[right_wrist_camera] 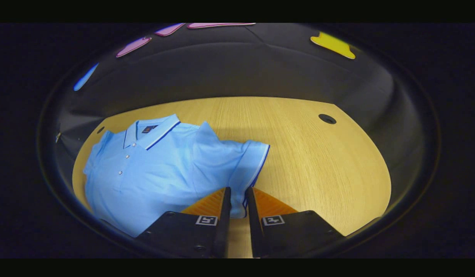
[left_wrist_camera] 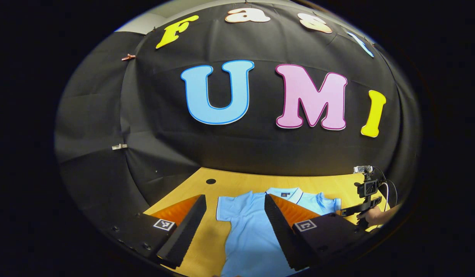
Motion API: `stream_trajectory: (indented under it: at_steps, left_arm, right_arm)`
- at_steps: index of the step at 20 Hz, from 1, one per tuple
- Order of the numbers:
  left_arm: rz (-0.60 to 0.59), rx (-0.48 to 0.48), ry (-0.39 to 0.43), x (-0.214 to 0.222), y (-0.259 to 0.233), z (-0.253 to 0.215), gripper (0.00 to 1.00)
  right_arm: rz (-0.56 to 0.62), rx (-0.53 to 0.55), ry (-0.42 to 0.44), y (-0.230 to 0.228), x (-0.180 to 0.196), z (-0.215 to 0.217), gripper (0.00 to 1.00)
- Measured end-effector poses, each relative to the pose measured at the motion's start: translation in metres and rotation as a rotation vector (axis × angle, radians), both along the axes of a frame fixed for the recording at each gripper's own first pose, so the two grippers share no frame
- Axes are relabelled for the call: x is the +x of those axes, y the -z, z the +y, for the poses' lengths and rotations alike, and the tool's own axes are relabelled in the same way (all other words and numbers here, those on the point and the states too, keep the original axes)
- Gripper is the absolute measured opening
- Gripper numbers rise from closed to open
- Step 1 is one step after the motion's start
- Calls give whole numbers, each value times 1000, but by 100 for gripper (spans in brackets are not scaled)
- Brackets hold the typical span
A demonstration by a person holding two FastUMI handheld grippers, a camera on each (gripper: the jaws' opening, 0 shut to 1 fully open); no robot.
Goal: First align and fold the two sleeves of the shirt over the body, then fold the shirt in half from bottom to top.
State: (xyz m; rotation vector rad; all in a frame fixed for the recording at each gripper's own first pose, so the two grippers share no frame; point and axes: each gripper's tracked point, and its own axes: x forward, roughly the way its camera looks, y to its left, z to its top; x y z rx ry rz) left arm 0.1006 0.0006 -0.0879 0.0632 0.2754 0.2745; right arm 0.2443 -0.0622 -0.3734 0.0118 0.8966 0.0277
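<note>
Already right gripper (right_wrist_camera: 237, 200), jaws nearly closed, pinches shirt (right_wrist_camera: 152, 169) sleeve (right_wrist_camera: 249, 161) hem at its 12 o'clock; left gripper (left_wrist_camera: 233, 227) gapes empty above the body.

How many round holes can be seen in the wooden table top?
2 in the right gripper view: one hole at the far right of the table, a smaller hole at the far left beside the shirt. The shirt may hide others.

Shirt (right_wrist_camera: 156, 165): soft matt knit cloth, slightly rumpled. Table (right_wrist_camera: 318, 161): smooth wood grain, low sheen. Wall (left_wrist_camera: 260, 154): matt creased cloth.
</note>
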Motion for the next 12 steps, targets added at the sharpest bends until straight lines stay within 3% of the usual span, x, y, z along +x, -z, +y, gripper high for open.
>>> stream_trajectory:
  at_steps: [1,4,5,7,9,10,11,12]
  left_arm:
    - [-1,-4,2,0,0,-2,97]
    - [-3,-10,9,-2,2,-8,97]
    - [-2,-10,15,-3,1,-10,97]
    - [1,-8,29,-6,2,-13,97]
    - [2,-1,41,-9,3,-13,97]
    - [6,0,44,-10,5,-11,97]
    - [9,-3,44,-11,6,-10,97]
    - [10,-8,43,-12,6,-8,97]
  right_arm:
    - [6,11,-1,0,-1,-1,13]
    - [0,27,-7,-1,2,1,12]
    - [-7,17,-22,-2,1,2,0]
    - [-18,3,-53,-7,1,6,11]
    - [-33,-9,-66,-14,1,8,0]
    - [-49,-16,-66,-19,4,9,10]
    - [-67,-19,-61,-25,7,10,0]
    - [-81,-18,-55,-32,10,11,5]
